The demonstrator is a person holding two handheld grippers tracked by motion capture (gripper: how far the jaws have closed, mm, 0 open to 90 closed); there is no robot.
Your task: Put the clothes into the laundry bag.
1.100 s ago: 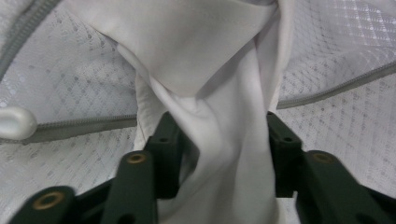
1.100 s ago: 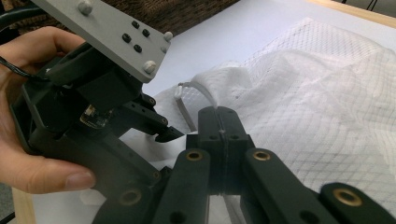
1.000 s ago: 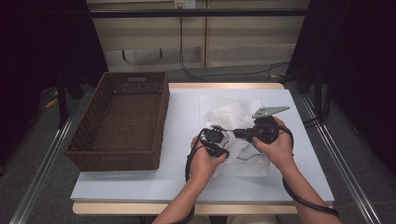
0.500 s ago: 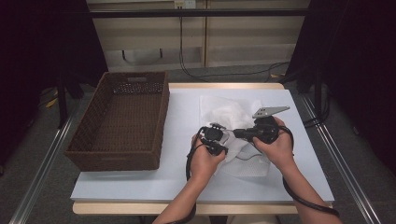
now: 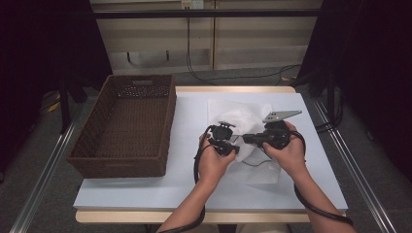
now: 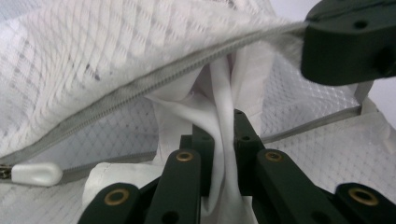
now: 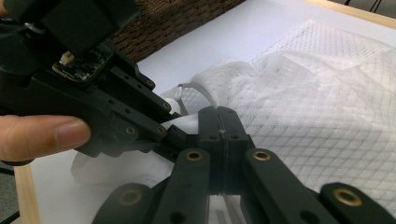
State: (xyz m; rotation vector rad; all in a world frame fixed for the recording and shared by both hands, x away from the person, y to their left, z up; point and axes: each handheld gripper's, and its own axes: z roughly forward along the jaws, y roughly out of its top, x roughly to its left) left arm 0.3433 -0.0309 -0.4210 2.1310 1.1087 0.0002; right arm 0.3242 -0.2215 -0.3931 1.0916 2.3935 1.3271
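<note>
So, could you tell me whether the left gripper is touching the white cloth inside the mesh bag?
Touching: in the left gripper view, the left gripper has its jaws shut on the white cloth.

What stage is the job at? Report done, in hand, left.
Done: the white mesh zip bag has its zipper open. In hand: the left claw is shut on a white cloth at the bag's mouth, while the right claw pinches the bag's edge. Left: the cloth seems only partly inside; the brown wicker basket stands empty.
</note>
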